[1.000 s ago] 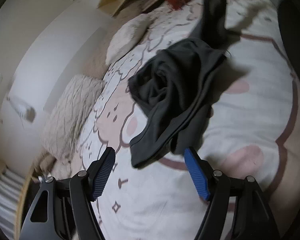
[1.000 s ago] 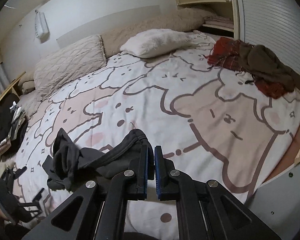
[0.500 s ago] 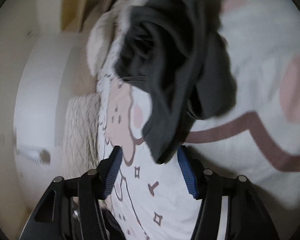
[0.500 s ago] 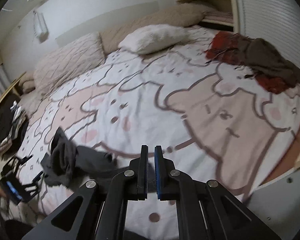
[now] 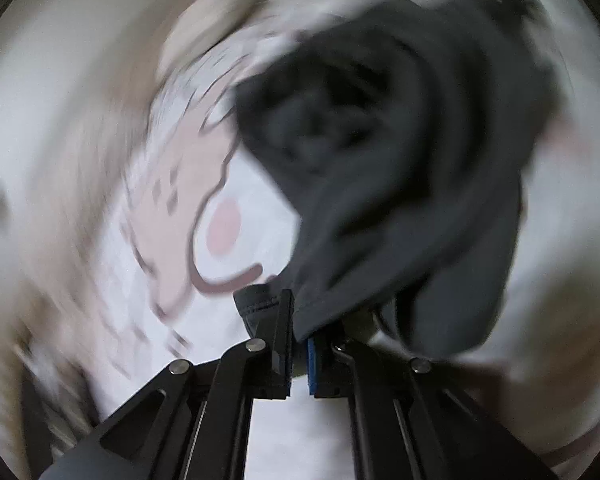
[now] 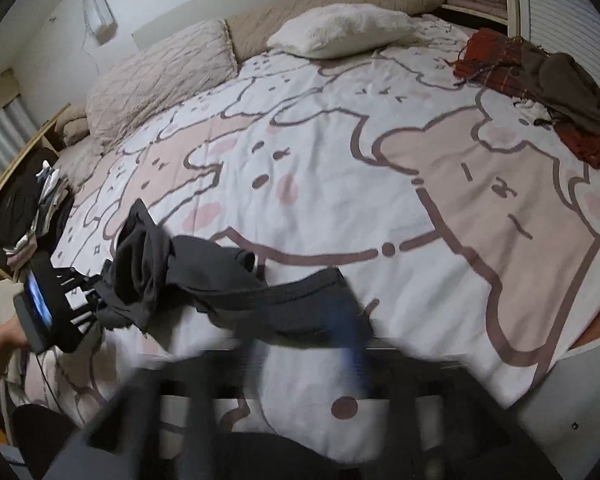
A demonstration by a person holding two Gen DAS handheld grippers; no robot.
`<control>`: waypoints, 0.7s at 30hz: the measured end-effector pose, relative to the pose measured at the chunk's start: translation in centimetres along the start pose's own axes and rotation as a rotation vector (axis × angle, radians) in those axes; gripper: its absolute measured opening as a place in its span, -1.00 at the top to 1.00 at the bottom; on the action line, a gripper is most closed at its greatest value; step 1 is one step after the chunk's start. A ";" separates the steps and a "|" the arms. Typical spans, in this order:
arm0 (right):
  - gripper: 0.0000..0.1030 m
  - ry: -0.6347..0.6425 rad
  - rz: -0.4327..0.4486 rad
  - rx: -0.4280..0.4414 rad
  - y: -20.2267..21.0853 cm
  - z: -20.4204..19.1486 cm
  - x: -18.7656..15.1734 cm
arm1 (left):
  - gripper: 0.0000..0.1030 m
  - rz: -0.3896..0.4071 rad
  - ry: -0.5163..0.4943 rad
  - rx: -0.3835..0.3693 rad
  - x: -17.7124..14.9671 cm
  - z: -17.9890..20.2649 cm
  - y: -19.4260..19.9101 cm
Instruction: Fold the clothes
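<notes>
A dark grey garment (image 6: 204, 276) lies crumpled on the bear-print bedspread (image 6: 340, 168). In the left wrist view my left gripper (image 5: 298, 332) is shut on the hem of that garment (image 5: 380, 184), which bunches up ahead of the fingers. The left gripper also shows in the right wrist view (image 6: 88, 300) at the garment's left end. My right gripper (image 6: 304, 344) is blurred by motion; its fingers (image 6: 352, 348) stand apart, open, just in front of the garment's dark waistband end.
Pillows (image 6: 160, 80) and a fluffy white cushion (image 6: 340, 28) lie at the head of the bed. A red and brown clothes pile (image 6: 540, 76) sits at the far right. Stacked clothes (image 6: 28, 208) rest on a shelf at the left.
My left gripper has closed on the garment's hem. My right gripper has let go of the garment, opened and pulled back. The garment now lies stretched on the bed.
</notes>
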State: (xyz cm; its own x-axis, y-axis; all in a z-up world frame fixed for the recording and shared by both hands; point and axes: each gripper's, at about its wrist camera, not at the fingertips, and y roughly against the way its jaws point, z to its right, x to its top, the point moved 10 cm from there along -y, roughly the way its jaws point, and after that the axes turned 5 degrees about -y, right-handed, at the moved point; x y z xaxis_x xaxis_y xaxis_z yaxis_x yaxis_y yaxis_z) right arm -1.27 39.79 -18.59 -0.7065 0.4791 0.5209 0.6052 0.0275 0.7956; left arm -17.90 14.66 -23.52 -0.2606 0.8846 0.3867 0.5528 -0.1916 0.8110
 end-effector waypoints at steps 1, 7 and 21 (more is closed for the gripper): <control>-0.33 0.004 0.003 0.005 -0.1 0.0 0.0 | 0.90 0.000 0.125 -0.059 0.2 -0.9 0.4; -0.30 -0.015 -0.063 0.035 -2.7 1.2 -0.1 | 0.90 0.095 0.666 -0.311 -1.1 -3.9 4.7; 0.80 0.182 -0.098 0.158 -0.9 -4.7 -1.3 | 0.90 0.120 1.133 -0.782 -4.8 0.3 13.1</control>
State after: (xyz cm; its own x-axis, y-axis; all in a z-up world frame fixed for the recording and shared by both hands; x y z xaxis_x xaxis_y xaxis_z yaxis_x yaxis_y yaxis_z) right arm -2.66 34.98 -18.52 -0.8105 0.3022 0.5017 0.5700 0.2097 0.7944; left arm -9.19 8.08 -14.89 -0.9471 0.0927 0.3074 0.1316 -0.7611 0.6351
